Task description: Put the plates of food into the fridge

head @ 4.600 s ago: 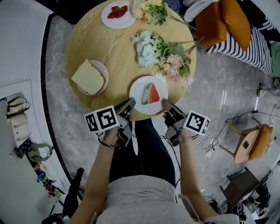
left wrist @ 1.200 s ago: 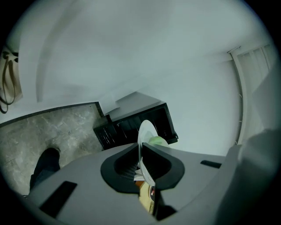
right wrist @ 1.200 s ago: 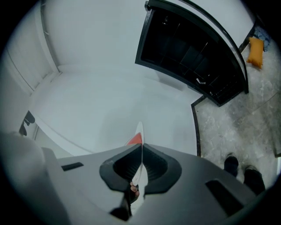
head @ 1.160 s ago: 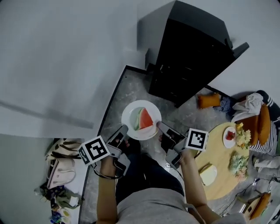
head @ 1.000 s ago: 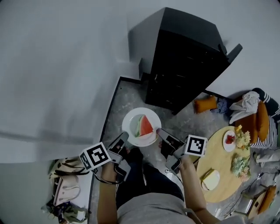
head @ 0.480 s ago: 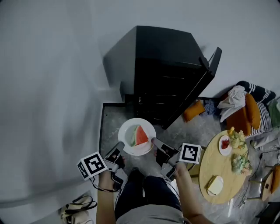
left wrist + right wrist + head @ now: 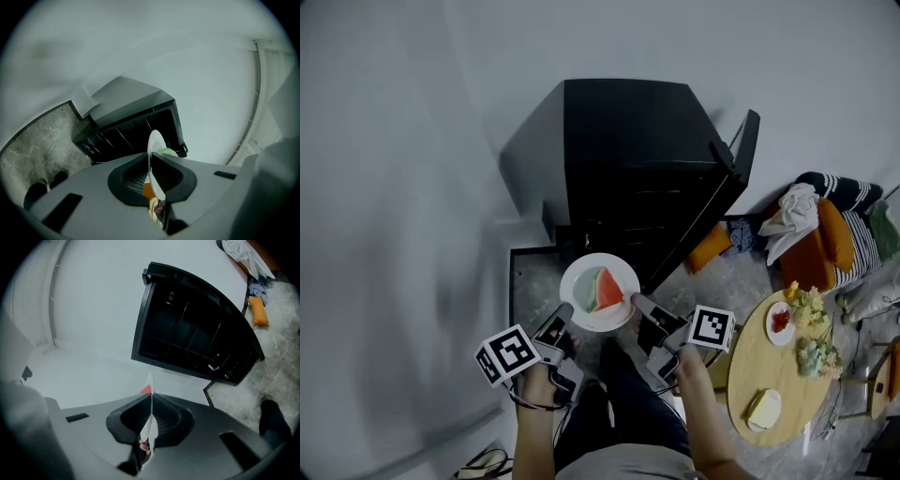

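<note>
Left gripper (image 7: 562, 314): jaws closed on the near-left rim of the white plate (image 7: 581, 307), which shows edge-on between them in the left gripper view. Right gripper (image 7: 637, 302): jaws clamped on the same plate's opposite rim. Plate: held roughly level in the air between the two grippers, bearing one watermelon slice (image 7: 610, 288), green rind toward the left gripper, red flesh toward the right. Fridge (image 7: 628, 159): black, directly ahead of both grippers, beyond the plate; door (image 7: 739, 150) swung open on the right gripper's side, dark shelves visible inside. Round wooden table (image 7: 769, 370): well off to the right of the right gripper, carrying a plate of red fruit (image 7: 779, 322), a plate of bread (image 7: 763, 409) and flowers (image 7: 814, 354).
</note>
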`<state>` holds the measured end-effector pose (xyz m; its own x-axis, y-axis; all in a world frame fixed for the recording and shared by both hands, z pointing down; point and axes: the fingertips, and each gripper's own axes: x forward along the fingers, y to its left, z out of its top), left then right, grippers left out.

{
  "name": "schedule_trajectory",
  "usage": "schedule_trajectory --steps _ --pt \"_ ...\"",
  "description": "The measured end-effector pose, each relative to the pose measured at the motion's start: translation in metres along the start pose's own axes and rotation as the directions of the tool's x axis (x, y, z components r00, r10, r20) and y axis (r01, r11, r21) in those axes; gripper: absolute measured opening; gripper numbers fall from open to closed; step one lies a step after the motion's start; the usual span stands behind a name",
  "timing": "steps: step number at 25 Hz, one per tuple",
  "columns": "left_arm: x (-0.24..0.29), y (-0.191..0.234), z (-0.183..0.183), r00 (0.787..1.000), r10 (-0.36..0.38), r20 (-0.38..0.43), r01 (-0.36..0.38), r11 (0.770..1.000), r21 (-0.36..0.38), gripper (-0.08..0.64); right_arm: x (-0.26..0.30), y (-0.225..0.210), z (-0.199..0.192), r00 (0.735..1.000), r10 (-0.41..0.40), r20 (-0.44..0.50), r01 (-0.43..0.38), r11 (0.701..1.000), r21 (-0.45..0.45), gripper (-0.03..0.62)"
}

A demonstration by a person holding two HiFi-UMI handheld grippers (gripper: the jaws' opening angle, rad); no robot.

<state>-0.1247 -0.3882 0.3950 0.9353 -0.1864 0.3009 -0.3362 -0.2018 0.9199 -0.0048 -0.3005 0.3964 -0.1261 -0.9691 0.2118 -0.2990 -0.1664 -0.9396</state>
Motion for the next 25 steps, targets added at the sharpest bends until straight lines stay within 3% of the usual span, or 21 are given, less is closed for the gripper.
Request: schedule_trajectory --steps 8,25 --pt "0.064 -0.016 0.021 1.000 0.003 0.015 -0.003 1.000 0.001 0.026 0.022 -0.011 0.066 1.000 0.016 0.023 -0.016 1.000 0.012 0.018" --pt "0.163 -0.021 0.066 0.985 0.030 0.170 -0.026 0.999 -0.029 0.026 0.081 -0.044 0.171 0.987 0.000 0.161 -0.010 0.998 0.062 0.020"
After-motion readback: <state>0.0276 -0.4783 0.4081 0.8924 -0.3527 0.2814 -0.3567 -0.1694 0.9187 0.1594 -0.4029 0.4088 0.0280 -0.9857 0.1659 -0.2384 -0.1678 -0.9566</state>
